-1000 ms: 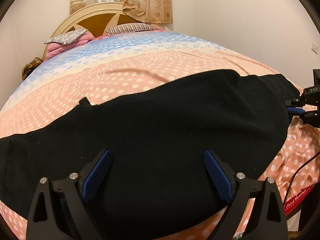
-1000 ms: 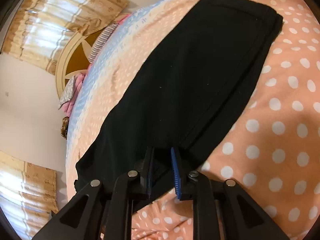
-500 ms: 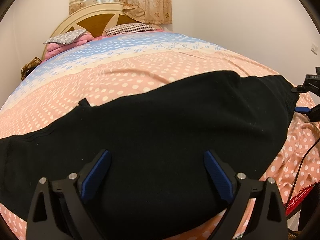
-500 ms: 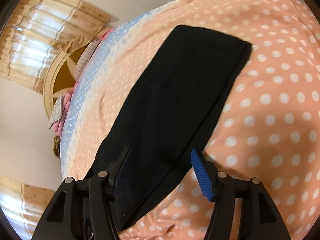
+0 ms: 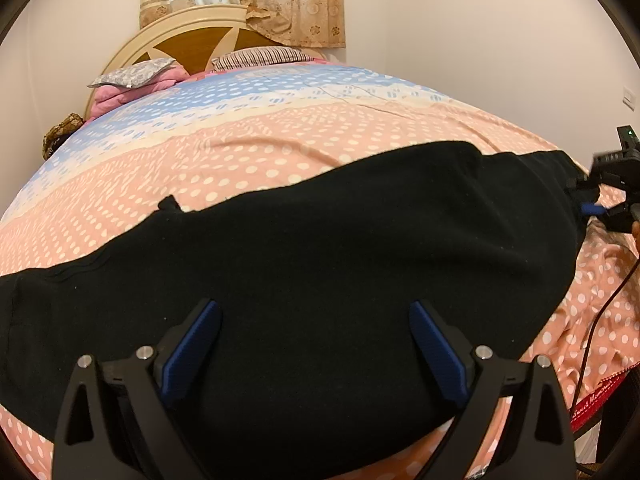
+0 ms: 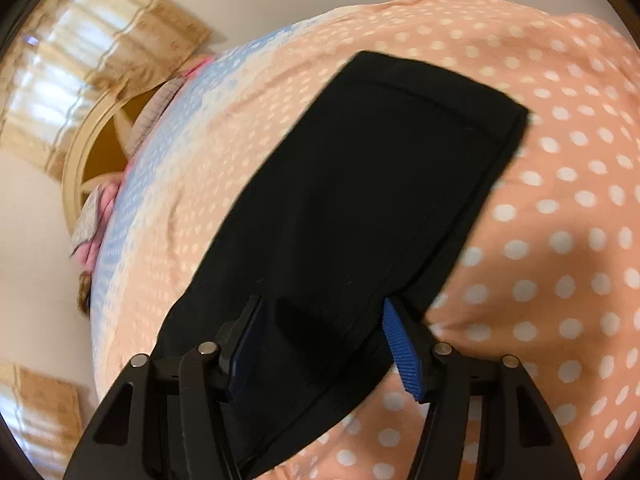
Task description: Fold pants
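The black pants [image 5: 320, 248] lie flat on the bed [image 5: 280, 152], a soft, matte, lint-flecked knit spread over a smooth cotton sheet of peach with white polka dots that gives way to cream and pale-blue bands toward the curved wooden headboard [image 5: 188, 36]. In the left wrist view their long axis runs side to side across the mattress, one end passing out of frame at the left and the other reaching the right edge of the bed; in the right wrist view the same garment [image 6: 360, 208] stretches away as a long tapering strip ending in a squared, stitched hem (a neat seam line runs just inside that edge). The left gripper [image 5: 316, 344] hovers over the cloth with its ribbed blue pads wide apart and nothing pinched. The right gripper [image 6: 324, 340] straddles the near end of the pants, its jaws closing, fabric between them but not yet pressed.
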